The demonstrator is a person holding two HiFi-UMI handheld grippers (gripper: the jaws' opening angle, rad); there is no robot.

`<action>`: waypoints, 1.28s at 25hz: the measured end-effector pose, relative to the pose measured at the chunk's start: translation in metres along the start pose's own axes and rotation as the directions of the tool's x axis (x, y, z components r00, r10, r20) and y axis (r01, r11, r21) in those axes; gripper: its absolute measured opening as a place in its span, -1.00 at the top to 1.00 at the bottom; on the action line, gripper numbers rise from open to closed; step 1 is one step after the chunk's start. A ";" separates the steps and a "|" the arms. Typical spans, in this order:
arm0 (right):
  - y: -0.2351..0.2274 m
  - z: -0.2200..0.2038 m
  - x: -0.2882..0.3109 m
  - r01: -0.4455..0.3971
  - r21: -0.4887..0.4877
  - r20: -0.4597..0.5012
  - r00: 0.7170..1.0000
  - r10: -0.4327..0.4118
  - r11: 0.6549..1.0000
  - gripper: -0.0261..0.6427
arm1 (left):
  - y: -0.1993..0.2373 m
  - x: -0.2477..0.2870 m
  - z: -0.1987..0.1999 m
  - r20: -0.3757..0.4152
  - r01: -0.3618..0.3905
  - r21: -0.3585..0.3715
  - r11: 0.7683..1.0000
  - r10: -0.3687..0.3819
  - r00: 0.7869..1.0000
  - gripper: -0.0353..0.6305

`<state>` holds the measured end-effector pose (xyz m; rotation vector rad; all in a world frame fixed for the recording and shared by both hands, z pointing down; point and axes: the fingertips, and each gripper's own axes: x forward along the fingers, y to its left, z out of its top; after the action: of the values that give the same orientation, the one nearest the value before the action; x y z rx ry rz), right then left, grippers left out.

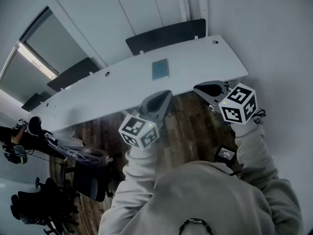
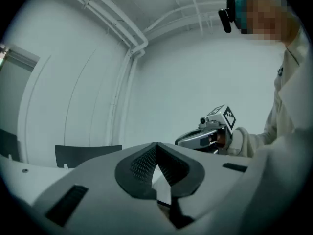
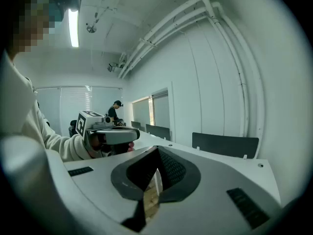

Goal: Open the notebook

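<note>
In the head view a small blue-grey notebook (image 1: 160, 69) lies closed on the long white table (image 1: 205, 62), near its middle. Both grippers are held over the wooden floor on the near side of the table, short of its edge. My left gripper (image 1: 165, 95) points at the table just below the notebook, its jaws shut and empty (image 2: 156, 148). To the right, my right gripper (image 1: 199, 88) is likewise shut on nothing (image 3: 157, 153). Each gripper view shows the other gripper beside it; the notebook appears in neither.
Dark chairs (image 1: 166, 35) (image 1: 73, 72) stand along the table's far side against the white wall. Office chairs (image 1: 88, 180) and another person (image 1: 14, 136) are at the lower left. White pipes run up the wall (image 3: 234, 67).
</note>
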<state>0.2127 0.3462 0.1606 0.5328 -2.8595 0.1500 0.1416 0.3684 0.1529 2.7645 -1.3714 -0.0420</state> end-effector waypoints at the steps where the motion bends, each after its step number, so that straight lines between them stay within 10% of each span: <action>1: 0.000 0.000 0.001 0.004 -0.008 -0.004 1.000 -0.004 1.000 0.86 | 0.004 -0.001 -0.001 -0.008 -0.013 0.001 1.000 0.013 1.000 0.91; 32: 0.004 -0.003 -0.007 -0.048 0.064 0.057 0.997 0.045 0.997 0.86 | 0.005 -0.008 -0.015 -0.024 0.024 -0.067 0.997 -0.026 0.999 0.91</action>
<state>0.2187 0.3526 0.1617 0.4902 -2.9310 0.2409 0.1336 0.3727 0.1680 2.7182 -1.3054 -0.0527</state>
